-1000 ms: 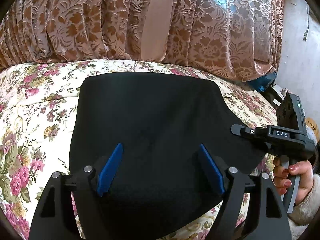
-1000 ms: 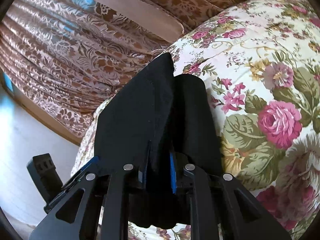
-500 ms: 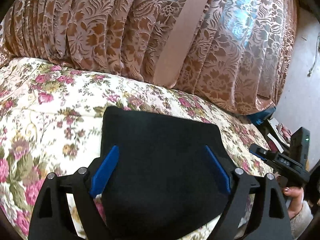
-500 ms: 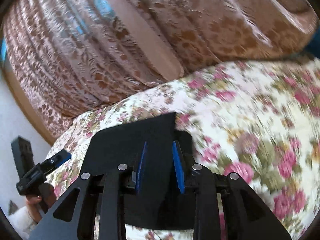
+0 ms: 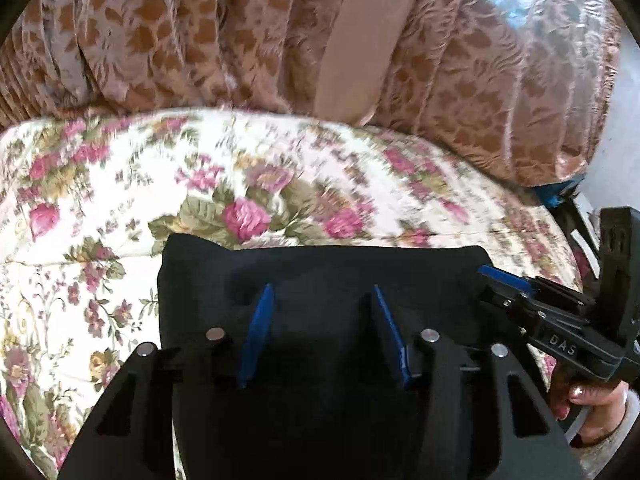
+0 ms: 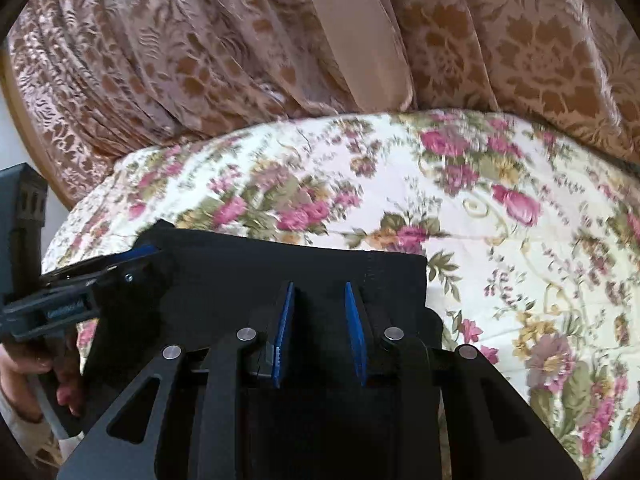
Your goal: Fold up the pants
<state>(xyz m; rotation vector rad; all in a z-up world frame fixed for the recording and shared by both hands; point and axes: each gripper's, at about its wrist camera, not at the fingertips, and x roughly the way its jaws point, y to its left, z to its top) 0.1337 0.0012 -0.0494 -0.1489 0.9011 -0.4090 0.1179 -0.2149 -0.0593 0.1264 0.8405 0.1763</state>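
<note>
The black pants [image 5: 320, 272] lie as a folded slab on the floral bedspread [image 5: 120, 208]. My left gripper [image 5: 322, 332] hovers over their near half, open, with only cloth beneath the blue pads. My right gripper [image 6: 319, 328] is over the right part of the pants [image 6: 240, 272], its pads apart and open. Each view shows the other tool from the side: the right gripper [image 5: 496, 280] is at the pants' right edge and the left gripper [image 6: 136, 258] at their left corner. The pants' near part is hidden under the gripper bodies.
A brown patterned curtain [image 5: 240, 40] hangs right behind the bed. Bare floral bedspread [image 6: 500, 220] stretches beyond and to the right of the pants. A hand [image 5: 592, 400] holds the right tool's handle. A blue item [image 5: 556, 196] sits by the wall at the bed's right end.
My right gripper, shut on a raised fold of the pants a second ago, has opened and the cloth lies flat. The left jaws have narrowed. Both cameras have swung towards the curtain.
</note>
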